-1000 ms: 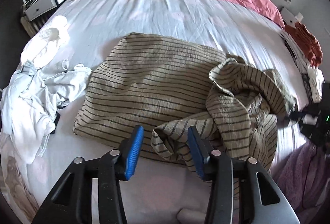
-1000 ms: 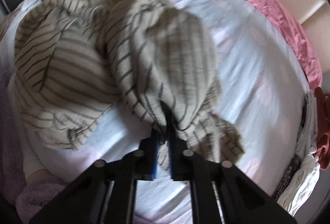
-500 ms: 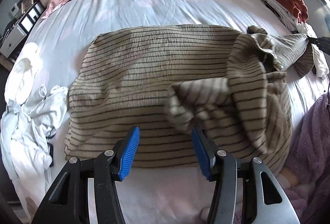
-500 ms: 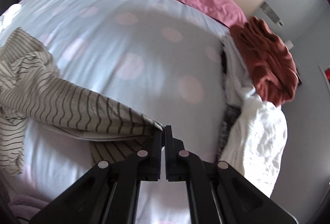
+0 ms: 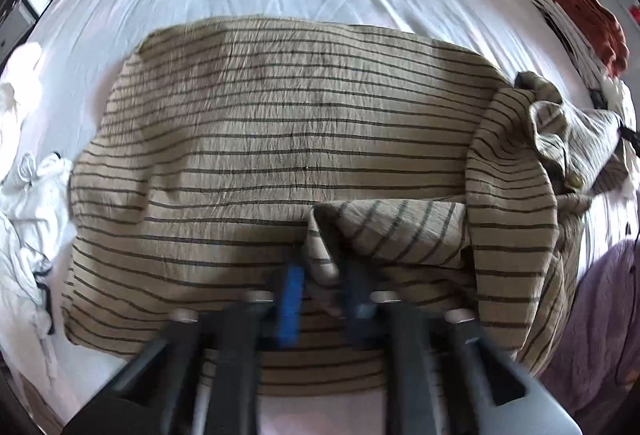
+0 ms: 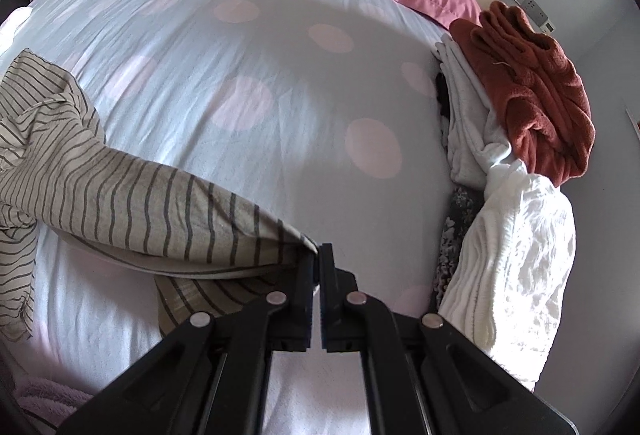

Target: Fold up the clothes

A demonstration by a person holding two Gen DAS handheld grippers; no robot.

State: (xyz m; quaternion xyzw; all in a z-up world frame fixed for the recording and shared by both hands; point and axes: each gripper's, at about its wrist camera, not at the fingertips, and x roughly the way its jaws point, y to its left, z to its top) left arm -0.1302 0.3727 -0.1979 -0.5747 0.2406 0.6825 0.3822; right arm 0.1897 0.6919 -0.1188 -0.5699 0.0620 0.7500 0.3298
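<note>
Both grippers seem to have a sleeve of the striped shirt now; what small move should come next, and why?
Probably draw the left gripper outward to pull its sleeve straight. Its jaws have just been closing on the bunched sleeve lying crumpled across the striped shirt, while the right gripper already holds the other sleeve stretched out over the bed sheet.

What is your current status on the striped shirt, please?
Left gripper just closing on a sleeve cuff. Right gripper shut on striped shirt. Nothing in the way.

Left gripper [image 5: 320, 277] has just been closing on cloth; right gripper [image 6: 320, 255] pinched tight.
</note>
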